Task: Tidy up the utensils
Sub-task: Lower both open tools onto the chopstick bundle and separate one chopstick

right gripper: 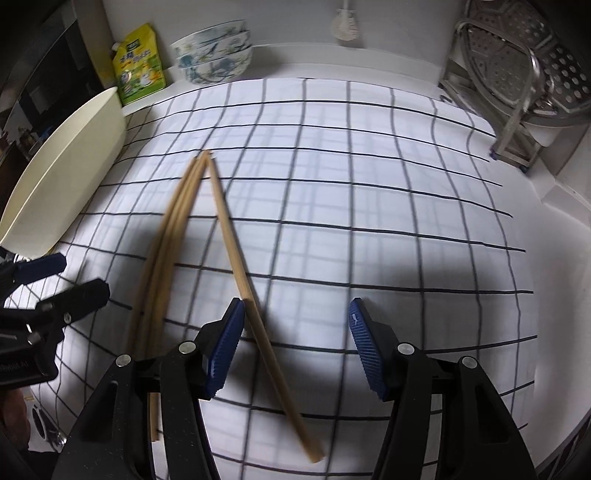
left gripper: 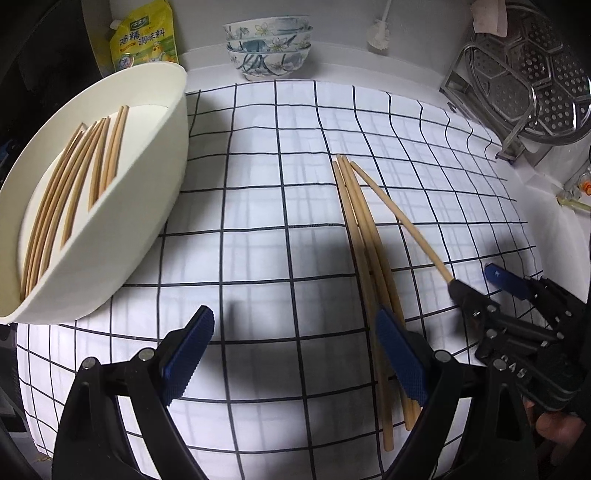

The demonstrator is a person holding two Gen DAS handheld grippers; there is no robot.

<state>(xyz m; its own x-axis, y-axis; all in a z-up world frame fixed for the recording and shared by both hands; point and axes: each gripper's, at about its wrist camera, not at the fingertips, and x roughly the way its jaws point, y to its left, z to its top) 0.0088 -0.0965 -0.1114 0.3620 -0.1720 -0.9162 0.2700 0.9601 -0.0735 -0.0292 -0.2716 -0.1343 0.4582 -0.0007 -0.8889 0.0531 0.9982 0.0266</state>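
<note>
Several wooden chopsticks (left gripper: 360, 229) lie on the checked cloth (left gripper: 258, 206), fanned out from one far tip. One splayed chopstick (right gripper: 255, 295) runs between the right gripper's fingers, against its left pad (right gripper: 225, 350). My right gripper (right gripper: 295, 347) is open, low over the cloth; it also shows in the left wrist view (left gripper: 476, 280). My left gripper (left gripper: 295, 358) is open, its right pad (left gripper: 400, 358) over the chopstick bundle. A cream oval tray (left gripper: 147, 206) at the left holds several more chopsticks (left gripper: 66, 199).
A stack of patterned bowls (left gripper: 267, 46) and a yellow seasoning pouch (left gripper: 144, 37) stand at the back. A metal rack with perforated steamer plates (left gripper: 528, 81) is at the back right. A white brush (left gripper: 378, 35) hangs on the wall.
</note>
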